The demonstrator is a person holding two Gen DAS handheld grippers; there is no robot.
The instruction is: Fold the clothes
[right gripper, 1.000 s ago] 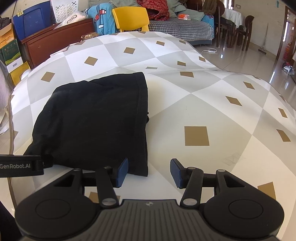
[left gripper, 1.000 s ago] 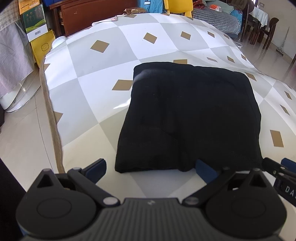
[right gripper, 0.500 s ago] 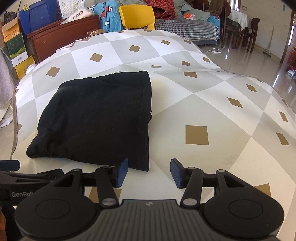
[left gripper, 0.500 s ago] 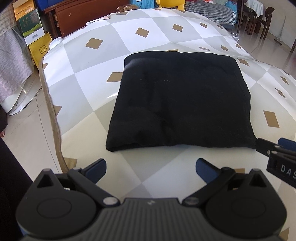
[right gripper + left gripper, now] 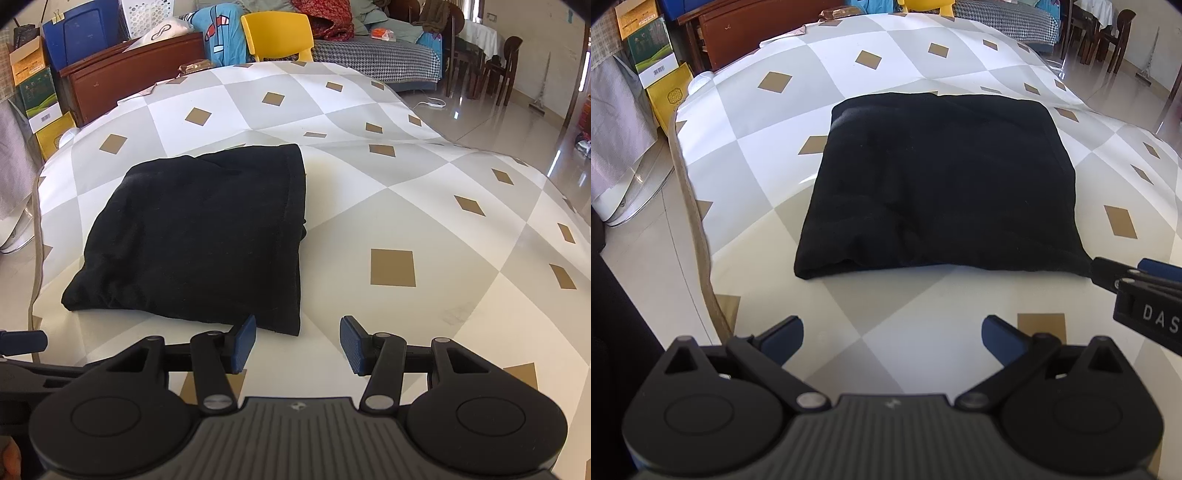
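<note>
A black garment (image 5: 938,181) lies folded into a thick square on the diamond-patterned table cover (image 5: 905,55); the same garment (image 5: 199,236) fills the left half of the right wrist view. My left gripper (image 5: 892,338) is open and empty, hovering short of the garment's near edge. My right gripper (image 5: 297,343) is open too, empty, just off the garment's near right corner. The right gripper's fingers (image 5: 1137,280) show at the right edge of the left wrist view.
The table cover (image 5: 406,177) stretches bare to the right of the garment. The table's left edge (image 5: 690,206) drops to tiled floor. Boxes (image 5: 653,62), a wooden cabinet (image 5: 122,88), a yellow chair (image 5: 277,37) and a checked couch stand beyond the far end.
Both grippers have drawn back from the garment's near edge, the left one more. The garment lies still, folded as before.
</note>
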